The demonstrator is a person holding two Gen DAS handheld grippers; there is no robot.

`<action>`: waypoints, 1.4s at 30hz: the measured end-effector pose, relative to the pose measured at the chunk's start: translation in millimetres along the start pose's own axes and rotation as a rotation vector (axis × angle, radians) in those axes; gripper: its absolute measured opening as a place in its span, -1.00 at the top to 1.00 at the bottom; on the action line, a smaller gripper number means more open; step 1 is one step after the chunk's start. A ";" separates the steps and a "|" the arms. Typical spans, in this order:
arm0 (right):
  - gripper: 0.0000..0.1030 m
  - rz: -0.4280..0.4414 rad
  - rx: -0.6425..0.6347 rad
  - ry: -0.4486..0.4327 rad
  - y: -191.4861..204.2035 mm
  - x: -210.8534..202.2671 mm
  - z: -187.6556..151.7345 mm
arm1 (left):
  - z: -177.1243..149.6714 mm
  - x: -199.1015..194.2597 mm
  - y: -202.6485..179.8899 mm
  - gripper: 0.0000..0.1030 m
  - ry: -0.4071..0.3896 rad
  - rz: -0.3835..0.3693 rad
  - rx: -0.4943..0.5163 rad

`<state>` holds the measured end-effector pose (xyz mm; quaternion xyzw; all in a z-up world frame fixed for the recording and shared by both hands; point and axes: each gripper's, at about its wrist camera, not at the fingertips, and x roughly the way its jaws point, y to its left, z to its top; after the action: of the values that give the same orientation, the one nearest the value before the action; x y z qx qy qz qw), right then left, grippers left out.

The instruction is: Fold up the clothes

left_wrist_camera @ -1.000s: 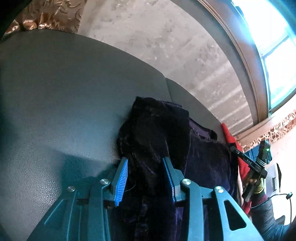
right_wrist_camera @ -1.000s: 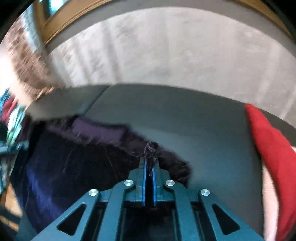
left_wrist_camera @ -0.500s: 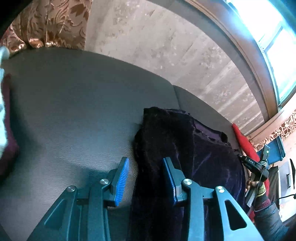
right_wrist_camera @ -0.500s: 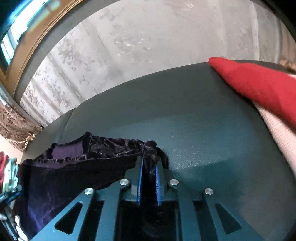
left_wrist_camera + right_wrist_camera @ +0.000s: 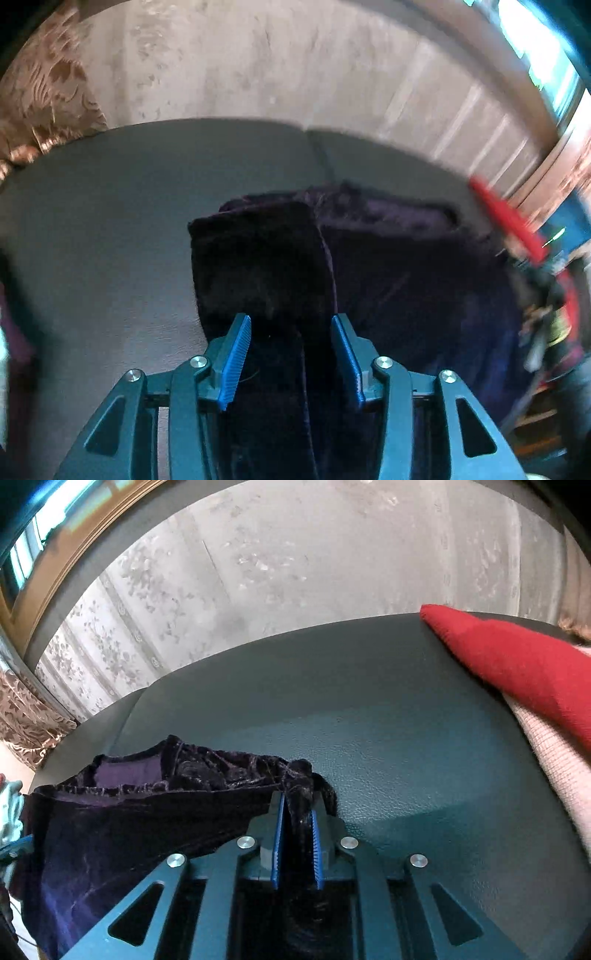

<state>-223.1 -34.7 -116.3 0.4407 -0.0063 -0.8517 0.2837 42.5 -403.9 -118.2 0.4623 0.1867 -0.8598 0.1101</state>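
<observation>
The velvet garment (image 5: 140,812) was deep purple, nearly black. The sofa (image 5: 388,709) was dark grey-green. A red cloth (image 5: 517,664) lay over a pale pink knit (image 5: 554,760). Both grippers' pads (image 5: 236,360) were blue, and the curtain (image 5: 48,92) brown with gold flowers.

Crushed, sheeny velvet garment (image 5: 155,805) on a matt, grained leather-like surface (image 5: 388,720).

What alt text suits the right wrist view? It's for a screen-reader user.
The right gripper is shut on a bunched edge of a dark purple velvet garment lying on a dark grey leather-like cushion. A red knit cloth overlaps a pale pink knit cloth at right.
</observation>
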 end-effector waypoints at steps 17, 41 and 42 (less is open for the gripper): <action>0.73 0.017 0.009 -0.011 -1.8 0.2 -2.8 | -57.7 -67.1 39.5 0.42 -0.050 -0.063 -0.162; 0.71 -0.074 -0.068 -0.014 13.5 4.7 -7.2 | -133.4 -83.8 46.0 0.88 -0.088 -0.133 -0.314; 0.71 -0.077 -0.071 -0.014 13.9 4.5 -7.6 | -132.9 -91.5 54.5 0.88 -0.104 -0.152 -0.318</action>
<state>-212.7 -46.7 -120.7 0.4243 0.0389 -0.8647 0.2661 212.5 -395.5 -120.5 0.3787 0.3489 -0.8480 0.1259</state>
